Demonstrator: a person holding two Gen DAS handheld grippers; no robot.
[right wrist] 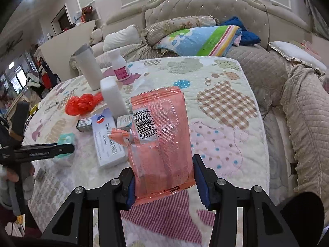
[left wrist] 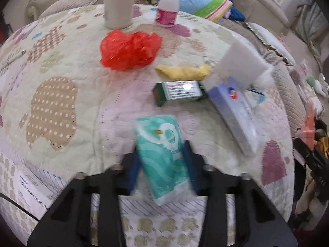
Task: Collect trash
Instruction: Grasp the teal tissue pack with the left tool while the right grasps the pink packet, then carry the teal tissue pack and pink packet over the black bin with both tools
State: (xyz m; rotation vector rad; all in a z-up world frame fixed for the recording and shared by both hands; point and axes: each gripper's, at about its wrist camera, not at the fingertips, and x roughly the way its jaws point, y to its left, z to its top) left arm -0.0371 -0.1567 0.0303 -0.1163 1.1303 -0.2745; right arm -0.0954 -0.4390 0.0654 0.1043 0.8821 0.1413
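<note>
- Between the blue pads of my left gripper [left wrist: 162, 164] I see a teal tissue pack [left wrist: 162, 156]; both pads press on its sides, so this gripper is clenched on it, just above the patchwork quilt [left wrist: 61, 65].
- Ahead of the left gripper lies a dark green medicine box [left wrist: 177, 92], and beyond it a yellow wrapper [left wrist: 185, 71].
- Ahead and to the right, a long pale blue carton [left wrist: 236, 115] lies flat, with a white foam block [left wrist: 240, 65] leaning over its far end.
- Further ahead and a bit left is a crumpled red plastic bag [left wrist: 129, 49]; behind it stand a beige cylinder [left wrist: 119, 2] and a white bottle with pink label [left wrist: 167, 6].
- My right gripper [right wrist: 164, 181] is grasping a pink snack wrapper [right wrist: 162, 140], which stands upright between the pads, barcode side to the camera.
- Left of the right gripper, the left gripper [right wrist: 63, 149] is seen from the side on the same teal pack.
</note>
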